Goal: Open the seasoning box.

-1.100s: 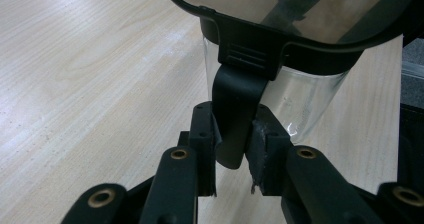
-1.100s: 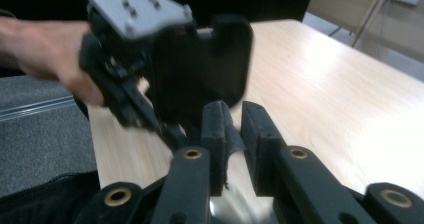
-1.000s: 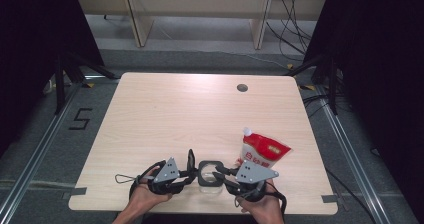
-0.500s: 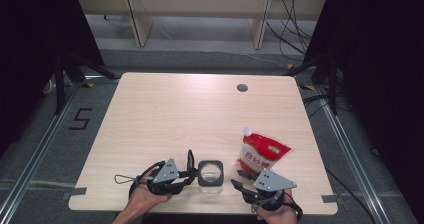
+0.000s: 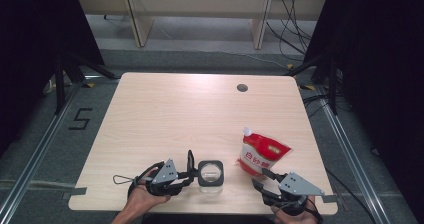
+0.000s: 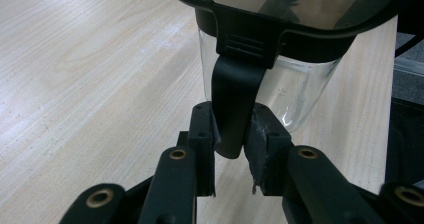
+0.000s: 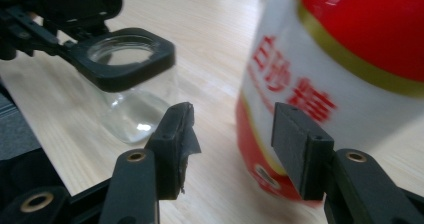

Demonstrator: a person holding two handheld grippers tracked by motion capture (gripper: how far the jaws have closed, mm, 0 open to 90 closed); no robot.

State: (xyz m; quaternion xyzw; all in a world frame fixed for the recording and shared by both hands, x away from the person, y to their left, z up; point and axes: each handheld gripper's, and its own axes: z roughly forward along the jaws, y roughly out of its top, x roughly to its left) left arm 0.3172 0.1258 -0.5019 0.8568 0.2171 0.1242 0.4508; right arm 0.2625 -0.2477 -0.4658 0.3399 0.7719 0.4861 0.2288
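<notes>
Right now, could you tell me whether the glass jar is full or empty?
Empty: the glass jar is clear to its bottom, with the table showing through.

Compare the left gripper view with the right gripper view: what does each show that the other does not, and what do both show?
Left gripper view alone: the left gripper shut on the black tab that hangs from the lid of the glass jar.

Right gripper view alone: the red and white pouch with red characters, just beyond the right gripper, whose jaws have just been opening with nothing between them.

Both: the glass jar with its black lid, standing on the wooden table.
</notes>
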